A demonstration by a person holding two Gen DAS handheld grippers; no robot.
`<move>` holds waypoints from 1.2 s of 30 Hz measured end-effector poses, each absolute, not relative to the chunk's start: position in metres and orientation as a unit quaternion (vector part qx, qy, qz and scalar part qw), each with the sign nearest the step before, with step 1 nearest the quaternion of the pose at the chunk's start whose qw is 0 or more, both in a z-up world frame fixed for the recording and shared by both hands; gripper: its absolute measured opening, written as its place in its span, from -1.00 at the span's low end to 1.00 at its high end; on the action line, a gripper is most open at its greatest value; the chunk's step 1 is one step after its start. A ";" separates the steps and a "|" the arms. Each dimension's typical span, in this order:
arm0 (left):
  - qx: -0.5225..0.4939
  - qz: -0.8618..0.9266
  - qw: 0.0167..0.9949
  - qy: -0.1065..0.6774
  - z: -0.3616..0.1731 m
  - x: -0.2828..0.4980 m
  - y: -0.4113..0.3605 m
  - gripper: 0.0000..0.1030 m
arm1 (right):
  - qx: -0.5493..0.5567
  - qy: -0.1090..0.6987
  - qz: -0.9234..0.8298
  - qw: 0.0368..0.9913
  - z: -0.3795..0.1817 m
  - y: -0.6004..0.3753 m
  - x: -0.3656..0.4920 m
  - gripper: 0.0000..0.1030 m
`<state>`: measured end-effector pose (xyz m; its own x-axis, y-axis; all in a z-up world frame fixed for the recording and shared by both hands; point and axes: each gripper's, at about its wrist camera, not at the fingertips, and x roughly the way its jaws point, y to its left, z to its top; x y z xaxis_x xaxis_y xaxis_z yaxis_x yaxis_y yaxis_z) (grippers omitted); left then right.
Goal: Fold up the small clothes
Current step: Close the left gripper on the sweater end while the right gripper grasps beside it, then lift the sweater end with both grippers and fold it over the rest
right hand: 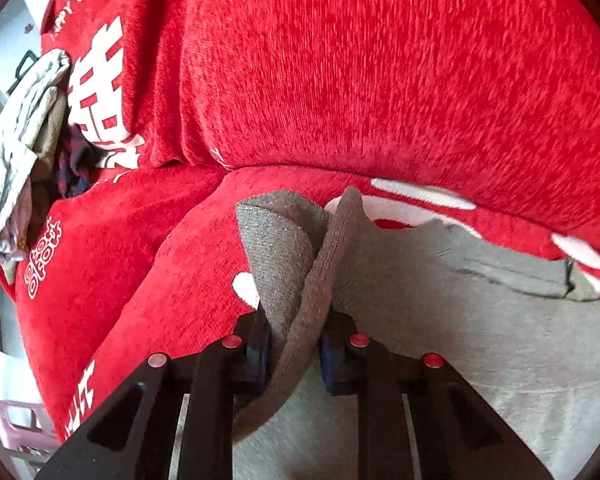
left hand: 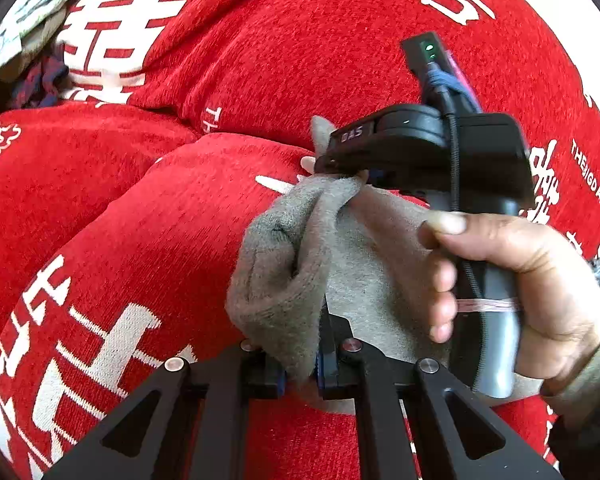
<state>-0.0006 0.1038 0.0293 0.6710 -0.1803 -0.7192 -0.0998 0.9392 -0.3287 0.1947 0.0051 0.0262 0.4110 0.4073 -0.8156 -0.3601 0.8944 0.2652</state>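
Note:
A small grey fleece garment (left hand: 364,264) lies on a red sofa cover (left hand: 148,208) with white characters. My left gripper (left hand: 300,368) is shut on a bunched fold of the garment near its left edge. My right gripper (right hand: 296,354) is shut on a ribbed hem of the same garment (right hand: 460,320), lifted and folded over. In the left wrist view the right gripper body (left hand: 420,148) and the hand holding it sit just beyond, over the cloth.
A pile of other clothes (left hand: 28,32) lies at the sofa's far left, also in the right wrist view (right hand: 24,140). A pink basket (right hand: 20,424) stands beside the sofa at lower left. The red backrest (right hand: 380,72) rises behind.

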 end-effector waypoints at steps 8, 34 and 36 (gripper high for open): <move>-0.140 -0.008 0.901 0.411 0.032 0.001 0.084 -0.79 | 0.050 0.484 0.235 0.842 0.042 -0.023 0.192 -0.59; -0.032 -0.043 0.907 0.417 0.065 0.000 -0.035 -0.79 | 0.127 0.460 0.255 0.841 0.072 -0.139 0.181 -0.60; -0.029 -0.046 0.906 0.420 0.065 0.001 -0.042 -0.79 | 0.130 0.461 0.253 0.841 0.071 -0.147 0.180 -0.60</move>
<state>0.0011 -0.0421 0.0647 0.6430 -0.1066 -0.7584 0.0583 0.9942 -0.0902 0.1802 -0.1469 0.0708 0.4473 0.5457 -0.7086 -0.3064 0.8379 0.4517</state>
